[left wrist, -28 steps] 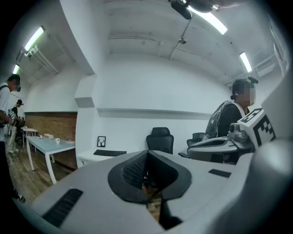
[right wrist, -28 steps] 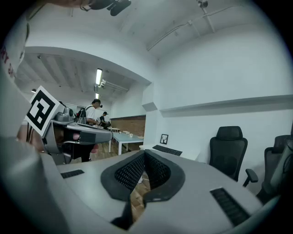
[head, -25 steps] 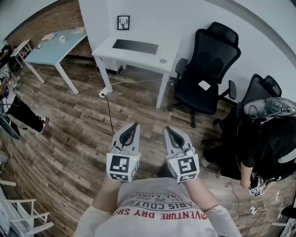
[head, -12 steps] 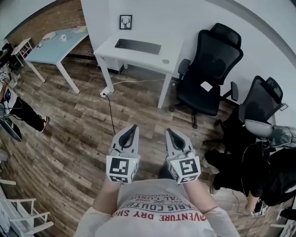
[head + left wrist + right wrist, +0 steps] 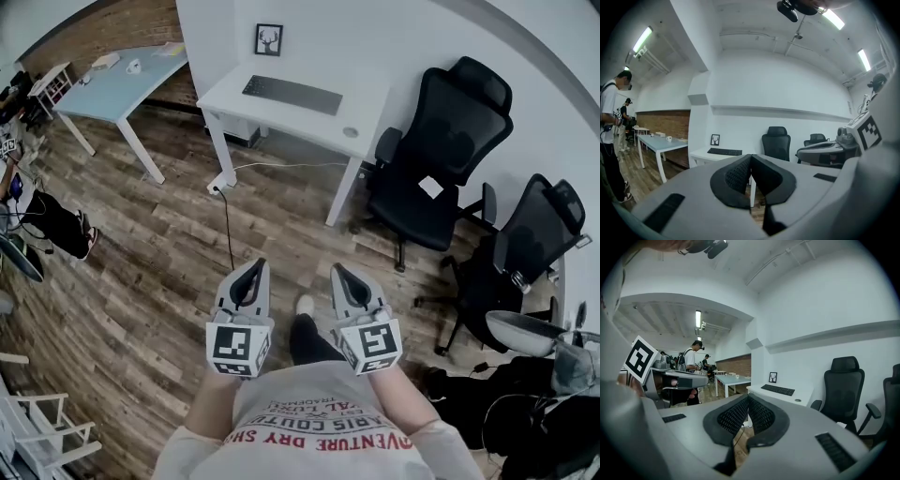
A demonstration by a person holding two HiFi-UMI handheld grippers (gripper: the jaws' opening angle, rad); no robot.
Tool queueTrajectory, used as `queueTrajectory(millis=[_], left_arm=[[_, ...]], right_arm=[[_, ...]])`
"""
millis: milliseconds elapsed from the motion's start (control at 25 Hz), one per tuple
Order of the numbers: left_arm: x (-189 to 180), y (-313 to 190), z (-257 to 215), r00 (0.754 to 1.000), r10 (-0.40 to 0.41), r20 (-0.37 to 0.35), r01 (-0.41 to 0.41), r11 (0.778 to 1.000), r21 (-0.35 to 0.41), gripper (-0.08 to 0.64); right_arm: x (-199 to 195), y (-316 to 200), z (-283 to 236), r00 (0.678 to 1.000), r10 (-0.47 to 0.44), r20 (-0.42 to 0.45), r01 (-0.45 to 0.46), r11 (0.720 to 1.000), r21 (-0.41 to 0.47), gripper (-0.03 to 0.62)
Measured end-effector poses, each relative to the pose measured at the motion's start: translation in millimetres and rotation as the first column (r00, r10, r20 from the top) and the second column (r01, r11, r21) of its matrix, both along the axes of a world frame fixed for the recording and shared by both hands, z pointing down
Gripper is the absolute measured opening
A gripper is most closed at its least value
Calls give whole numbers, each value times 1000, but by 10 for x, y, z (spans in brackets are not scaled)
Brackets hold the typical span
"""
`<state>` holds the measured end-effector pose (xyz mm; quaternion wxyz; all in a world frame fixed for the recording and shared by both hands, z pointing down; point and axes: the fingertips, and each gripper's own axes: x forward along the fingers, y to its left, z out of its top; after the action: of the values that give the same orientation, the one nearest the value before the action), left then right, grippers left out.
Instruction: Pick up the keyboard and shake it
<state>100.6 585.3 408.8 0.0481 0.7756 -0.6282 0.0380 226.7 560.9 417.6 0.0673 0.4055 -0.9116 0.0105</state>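
Keyboard [image 5: 292,95] lies flat on the white desk [image 5: 225,94] by the wall, well apart from me across the wood floor [image 5: 169,234]. My left gripper [image 5: 256,267] and right gripper [image 5: 337,270] both have their jaws pressed together, nothing between them. I judge it light, stiff and thin, with slick plastic edges. I'd open both and pinch its two short ends so it can't twist when shaken.

Bright ceiling strip lighting; strong fisheye edge distortion.
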Motion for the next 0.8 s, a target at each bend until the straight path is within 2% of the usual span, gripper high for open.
queueTrajectory(millis=[480,640,800], left_arm=[[-434,-1618,-46,996,-91,16,92,995,-27,26],[-510,-2208,-68,993,-110,30,111,994,-22,26],[-710,-2595,-1,987,-160,26,160,987,-26,26]], right_arm=[[-408,-1760,163,995,-85,42,90,988,-124,25],[-474,-2360,174,993,-103,52,109,985,-131,25],[-510,-2796,255,994,-98,41,102,987,-127,25]])
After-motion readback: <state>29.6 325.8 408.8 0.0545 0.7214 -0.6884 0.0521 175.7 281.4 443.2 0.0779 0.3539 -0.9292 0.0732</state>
